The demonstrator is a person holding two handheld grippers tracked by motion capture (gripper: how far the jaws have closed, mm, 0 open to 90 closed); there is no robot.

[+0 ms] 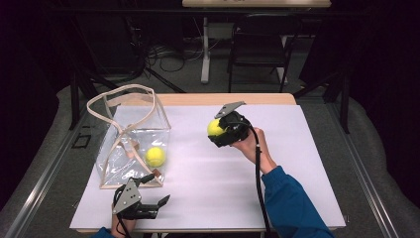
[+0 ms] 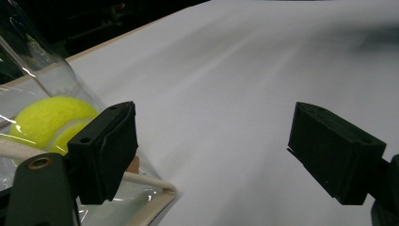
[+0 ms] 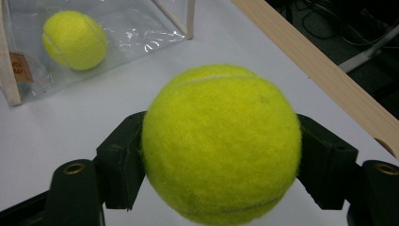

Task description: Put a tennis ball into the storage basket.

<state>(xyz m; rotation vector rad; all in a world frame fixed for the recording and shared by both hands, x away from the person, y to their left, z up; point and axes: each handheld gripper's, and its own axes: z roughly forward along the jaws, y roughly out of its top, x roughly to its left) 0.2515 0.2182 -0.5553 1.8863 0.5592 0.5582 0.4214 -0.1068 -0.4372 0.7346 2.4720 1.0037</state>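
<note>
My right gripper is shut on a yellow tennis ball, held above the middle of the white table; its jaws press both sides of the ball. A second tennis ball lies inside the clear bag with cream straps at the left, seen through the plastic as a ball and bag from the right gripper. My left gripper rests open near the table's front edge, just beside the bag's front corner, with nothing between its jaws; the bagged ball shows behind its left jaw.
The white sheet covers a wooden table whose far edge shows bare. A dark chair and a table leg stand beyond it. A person's blue sleeve comes in at the bottom right.
</note>
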